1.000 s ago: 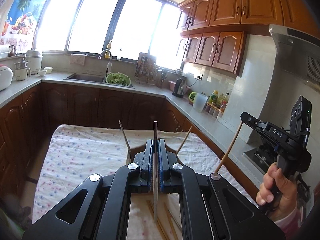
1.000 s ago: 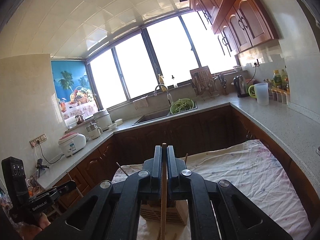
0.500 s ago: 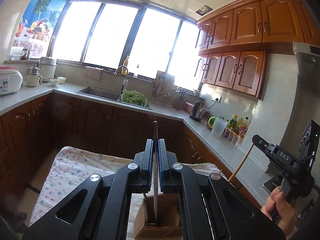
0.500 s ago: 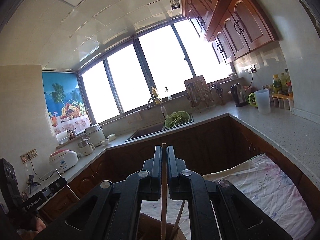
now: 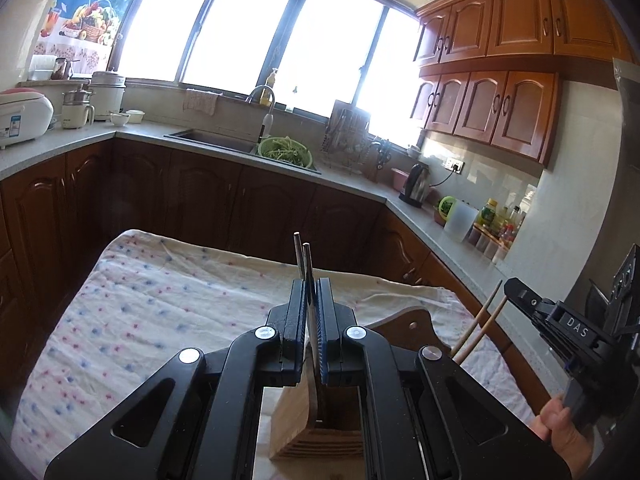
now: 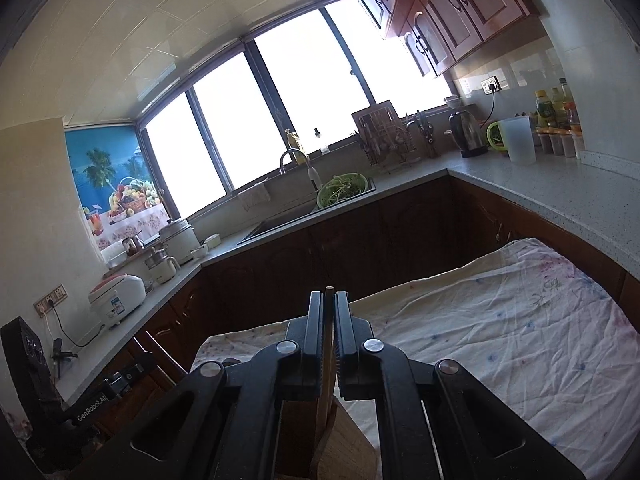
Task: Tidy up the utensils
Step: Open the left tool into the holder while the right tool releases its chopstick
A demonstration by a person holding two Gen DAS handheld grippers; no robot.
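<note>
— What changed?
— Both grippers came down: left gripper (image 5: 310,312) clamps dark metal chopsticks (image 5: 303,260), right gripper (image 6: 329,334) clamps light wooden chopsticks (image 6: 329,320), tips now inside the slatted wooden utensil holder (image 5: 320,428) on the cloth-covered table's near edge
— So?
— Release looks next

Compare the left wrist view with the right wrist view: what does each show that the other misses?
Left wrist only: the left gripper shut on dark chopsticks, the hand on the right gripper's handle, and a cutting board.
Right wrist only: the right gripper shut on a wooden chopstick, and a wall socket.
Both: the wooden holder below, the floral cloth, and the green colander.
</note>
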